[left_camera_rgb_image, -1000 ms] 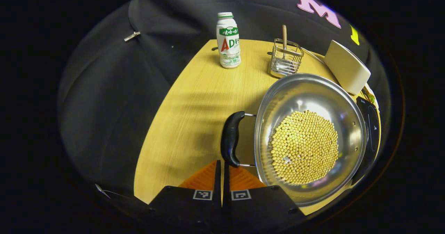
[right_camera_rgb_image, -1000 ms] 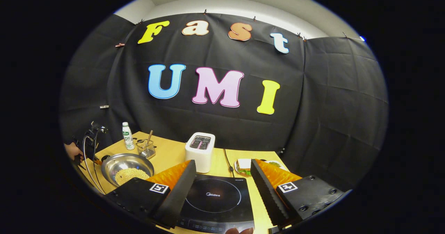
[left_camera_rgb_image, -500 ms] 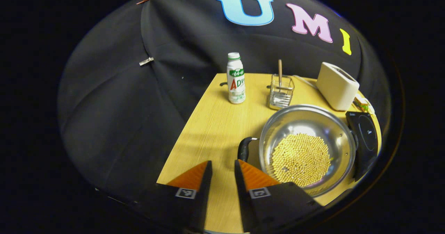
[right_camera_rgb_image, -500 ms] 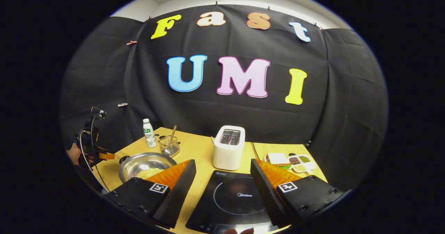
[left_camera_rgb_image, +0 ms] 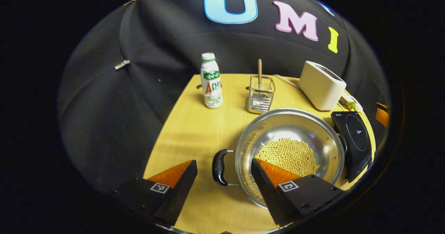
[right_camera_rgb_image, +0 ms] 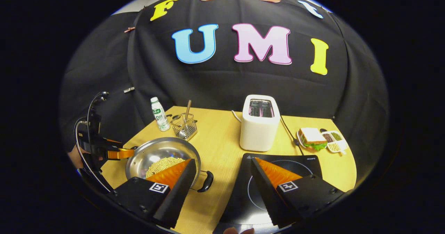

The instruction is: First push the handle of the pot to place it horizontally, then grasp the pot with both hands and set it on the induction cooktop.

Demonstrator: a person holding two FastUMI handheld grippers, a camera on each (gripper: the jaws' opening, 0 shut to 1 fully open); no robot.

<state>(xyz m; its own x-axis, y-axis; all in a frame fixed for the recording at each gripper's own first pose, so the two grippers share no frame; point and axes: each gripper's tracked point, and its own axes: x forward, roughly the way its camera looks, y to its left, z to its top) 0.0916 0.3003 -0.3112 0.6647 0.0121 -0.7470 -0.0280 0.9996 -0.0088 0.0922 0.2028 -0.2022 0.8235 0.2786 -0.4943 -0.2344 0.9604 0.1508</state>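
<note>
Currently: pot (left_camera_rgb_image: 288, 147) of beans on worktop (left_camera_rgb_image: 194, 122), handles apparently level; left gripper (left_camera_rgb_image: 222, 178) and right gripper (right_camera_rgb_image: 219, 178) jaws wide, empty; lift onto induction cooktop (right_camera_rgb_image: 278, 164) pending.

Black cloth wall (right_camera_rgb_image: 226, 84), wooden table (right_camera_rgb_image: 222, 147)

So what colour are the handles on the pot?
Black. The pot handle shows best in the left gripper view, beside the steel pot.
</note>
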